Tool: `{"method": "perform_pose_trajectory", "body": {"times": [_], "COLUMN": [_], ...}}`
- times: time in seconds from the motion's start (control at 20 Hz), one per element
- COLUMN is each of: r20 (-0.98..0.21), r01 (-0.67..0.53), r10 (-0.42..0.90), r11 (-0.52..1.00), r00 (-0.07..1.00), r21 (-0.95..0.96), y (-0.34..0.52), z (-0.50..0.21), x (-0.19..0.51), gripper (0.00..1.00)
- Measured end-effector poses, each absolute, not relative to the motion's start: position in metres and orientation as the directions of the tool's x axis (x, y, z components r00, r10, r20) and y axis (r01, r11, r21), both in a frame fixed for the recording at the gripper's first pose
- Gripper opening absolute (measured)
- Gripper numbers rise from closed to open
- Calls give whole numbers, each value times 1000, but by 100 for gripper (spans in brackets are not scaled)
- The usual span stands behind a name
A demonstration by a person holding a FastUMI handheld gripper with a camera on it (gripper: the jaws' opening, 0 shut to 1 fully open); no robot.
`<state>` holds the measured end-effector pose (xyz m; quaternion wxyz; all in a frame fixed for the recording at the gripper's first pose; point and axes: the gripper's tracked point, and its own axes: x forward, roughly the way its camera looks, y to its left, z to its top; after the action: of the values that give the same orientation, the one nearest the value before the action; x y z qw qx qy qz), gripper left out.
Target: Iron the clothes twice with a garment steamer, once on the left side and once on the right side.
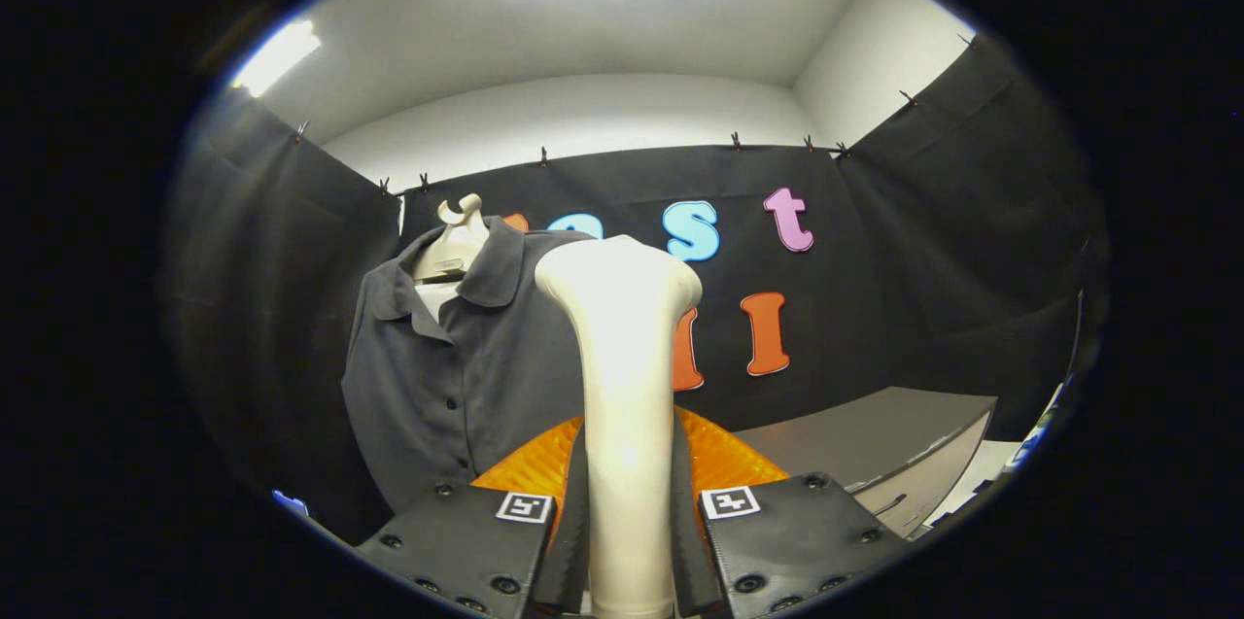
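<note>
The garment steamer [622, 386] is held upright between the two fingers of the gripper [627, 541], which are pressed against its pale handle from both sides, so the tool is firmly grasped. The dark shirt [457, 376], taken here as the landmark, is hung on a pale mannequin form [457, 245] and is seen beyond the fingers; the steamer's rounded head is raised in front of the shirt's shoulder, on the side nearer the grey table [875, 434]. Whether the head is touching the cloth cannot be judged, since depth is flattened by the lens; it is probably apart from it. No pass along either side of the shirt appears to be under way. From here, the handle could be let slip or twist between the fingers if the head is dragged hard against the fabric, and the lightly hung shirt could be pushed off line or bunched near its button placket [452, 405].
</note>
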<state>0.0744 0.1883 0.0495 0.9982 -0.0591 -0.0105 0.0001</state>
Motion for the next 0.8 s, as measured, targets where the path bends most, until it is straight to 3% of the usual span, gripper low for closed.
{"method": "perform_pose_trajectory", "body": {"times": [0.8], "r20": [31], "r01": [11], "r10": [-4], "r11": [975], "r00": [999], "r21": [-223], "y": [282], "z": [-3], "x": [119], "gripper": [42]}}
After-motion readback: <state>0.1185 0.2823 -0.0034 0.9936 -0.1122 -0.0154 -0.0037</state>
